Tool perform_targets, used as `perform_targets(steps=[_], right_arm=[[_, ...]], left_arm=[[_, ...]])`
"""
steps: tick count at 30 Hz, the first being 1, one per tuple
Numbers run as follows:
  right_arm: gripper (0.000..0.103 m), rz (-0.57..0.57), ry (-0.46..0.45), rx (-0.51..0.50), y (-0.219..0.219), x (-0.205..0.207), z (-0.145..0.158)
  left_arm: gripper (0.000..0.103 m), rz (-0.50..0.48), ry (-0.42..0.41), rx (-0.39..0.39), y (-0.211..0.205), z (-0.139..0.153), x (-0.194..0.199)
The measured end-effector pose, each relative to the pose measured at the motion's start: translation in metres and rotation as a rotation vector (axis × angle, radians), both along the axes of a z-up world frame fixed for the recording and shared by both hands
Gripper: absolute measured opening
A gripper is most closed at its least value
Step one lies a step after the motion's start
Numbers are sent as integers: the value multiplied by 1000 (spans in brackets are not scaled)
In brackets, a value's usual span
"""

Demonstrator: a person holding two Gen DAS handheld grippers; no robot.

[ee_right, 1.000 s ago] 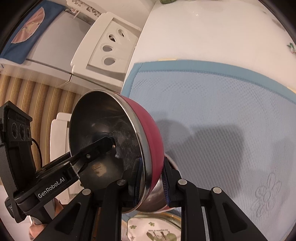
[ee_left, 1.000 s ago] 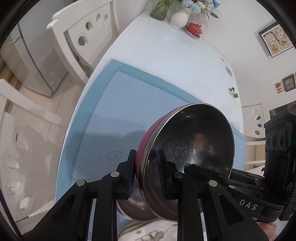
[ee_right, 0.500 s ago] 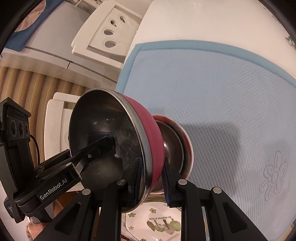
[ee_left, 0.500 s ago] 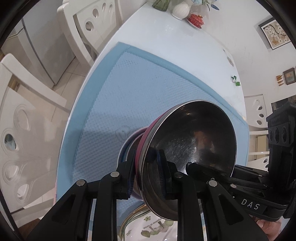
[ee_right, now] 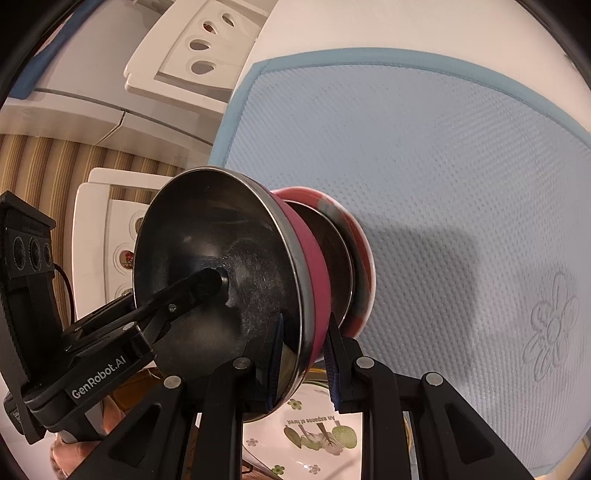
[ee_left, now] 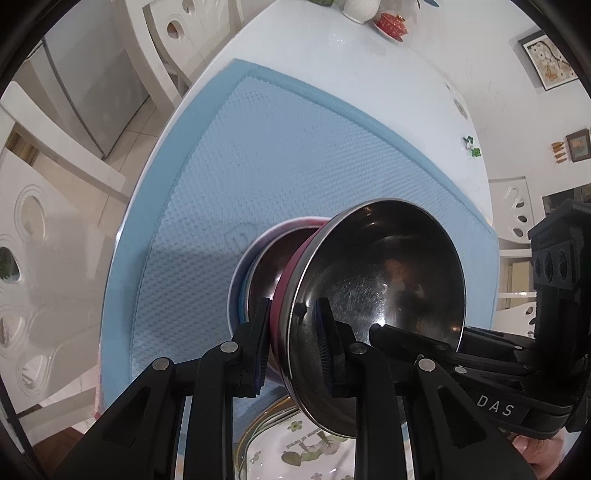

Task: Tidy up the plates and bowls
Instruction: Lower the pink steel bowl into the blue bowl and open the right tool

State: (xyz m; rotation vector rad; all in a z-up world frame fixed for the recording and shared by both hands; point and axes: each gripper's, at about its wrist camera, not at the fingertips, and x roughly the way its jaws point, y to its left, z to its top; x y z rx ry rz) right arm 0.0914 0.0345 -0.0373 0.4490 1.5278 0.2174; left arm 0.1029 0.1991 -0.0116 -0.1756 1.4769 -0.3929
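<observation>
Both grippers are shut on the rim of one steel bowl with a pink outside (ee_left: 384, 280), from opposite sides. My left gripper (ee_left: 291, 339) pinches its near rim; my right gripper (ee_right: 301, 350) pinches the opposite rim of the pink bowl (ee_right: 221, 266). The bowl is tilted and held just above a second steel bowl (ee_left: 269, 266) that sits on the blue mat (ee_left: 295, 155). That second bowl (ee_right: 332, 258) has a red and grey outer rim. A floral plate (ee_left: 306, 454) lies below the grippers, also in the right wrist view (ee_right: 317, 435).
The mat lies on a white table (ee_left: 332, 48) with a vase and a red lidded cup (ee_left: 391, 24) at the far end. White chairs (ee_left: 177, 33) stand around the table, one in the right wrist view (ee_right: 199, 48). A grey fridge (ee_left: 92, 85) stands at the left.
Both grippers have carried the pink bowl forward over the mat. The second bowl has come into view under it, and the pink bowl now sits close over it.
</observation>
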Motion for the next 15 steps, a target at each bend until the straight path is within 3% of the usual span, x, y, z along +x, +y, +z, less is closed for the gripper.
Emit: perform_targets(steps=[15], right_arm=[[21, 9, 16, -31, 14, 7, -13]], left_arm=[[20, 1, 10, 0, 2, -7, 0]])
